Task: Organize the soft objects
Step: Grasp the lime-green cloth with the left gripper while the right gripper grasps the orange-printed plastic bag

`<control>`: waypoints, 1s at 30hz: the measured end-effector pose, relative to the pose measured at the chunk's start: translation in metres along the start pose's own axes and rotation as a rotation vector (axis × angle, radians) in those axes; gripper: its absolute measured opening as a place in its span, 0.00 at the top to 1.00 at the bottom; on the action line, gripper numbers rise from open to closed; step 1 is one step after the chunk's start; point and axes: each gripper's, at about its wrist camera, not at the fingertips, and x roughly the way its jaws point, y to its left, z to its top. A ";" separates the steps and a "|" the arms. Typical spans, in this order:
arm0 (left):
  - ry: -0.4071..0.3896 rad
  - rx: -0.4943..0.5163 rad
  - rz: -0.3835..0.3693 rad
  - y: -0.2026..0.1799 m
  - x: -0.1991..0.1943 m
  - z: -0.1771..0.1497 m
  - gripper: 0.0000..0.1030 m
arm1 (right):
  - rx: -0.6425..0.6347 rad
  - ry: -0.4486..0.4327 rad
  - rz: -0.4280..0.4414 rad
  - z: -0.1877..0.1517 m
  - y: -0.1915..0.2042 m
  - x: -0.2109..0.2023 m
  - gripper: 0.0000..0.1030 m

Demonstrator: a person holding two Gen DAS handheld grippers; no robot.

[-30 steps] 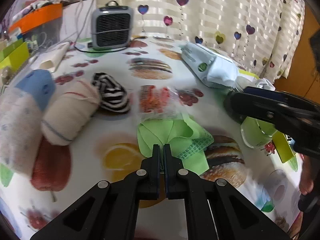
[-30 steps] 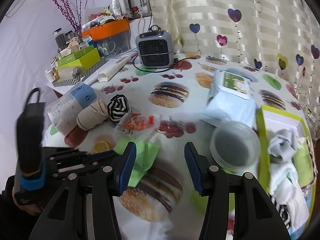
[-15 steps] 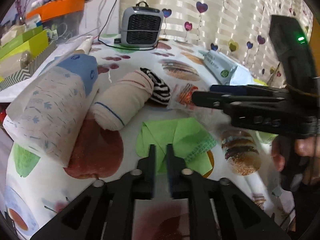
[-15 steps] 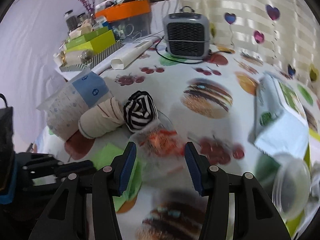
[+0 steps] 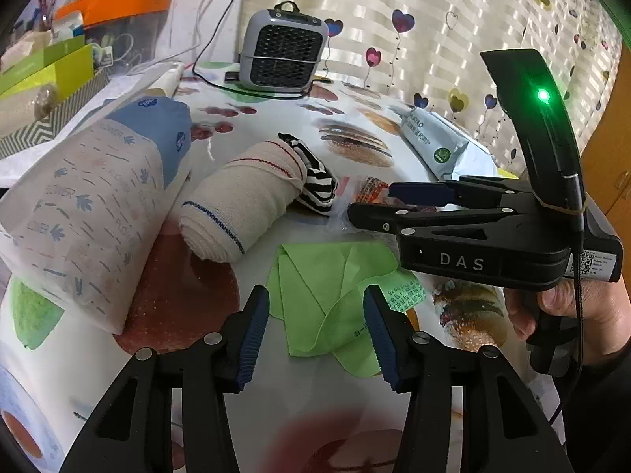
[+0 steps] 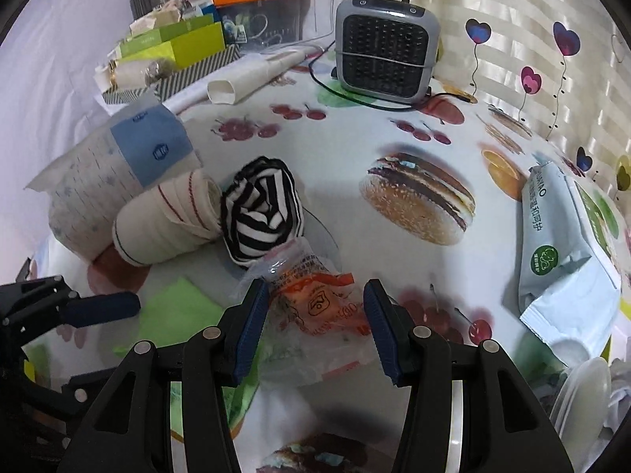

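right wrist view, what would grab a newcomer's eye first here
The open right gripper straddles a crinkly orange snack packet front and centre. Just behind it lies a black-and-white striped fabric roll touching a beige bandage roll. Farther back stands a grey fan heater.

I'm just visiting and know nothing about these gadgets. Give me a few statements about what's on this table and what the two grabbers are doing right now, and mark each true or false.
1. The left gripper is open above the green cloth. True.
2. The right gripper is clamped shut on the striped sock. False: it is open, around the clear snack packet.
3. The beige bandage roll touches the striped sock. True.
4. The grey heater lies on its side. False: it stands upright.
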 end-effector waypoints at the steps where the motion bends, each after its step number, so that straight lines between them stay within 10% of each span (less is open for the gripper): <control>1: 0.003 0.000 0.002 0.000 0.001 0.001 0.51 | 0.001 0.010 -0.006 0.000 0.000 0.001 0.50; 8: 0.005 0.021 0.007 -0.007 0.004 0.000 0.51 | 0.019 0.014 -0.005 -0.005 -0.005 -0.002 0.72; 25: 0.028 0.161 0.096 -0.048 0.022 0.001 0.37 | 0.133 -0.165 0.017 -0.030 -0.021 -0.080 0.74; 30: 0.023 0.180 0.104 -0.052 0.021 0.001 0.73 | 0.148 -0.200 0.003 -0.037 -0.024 -0.099 0.74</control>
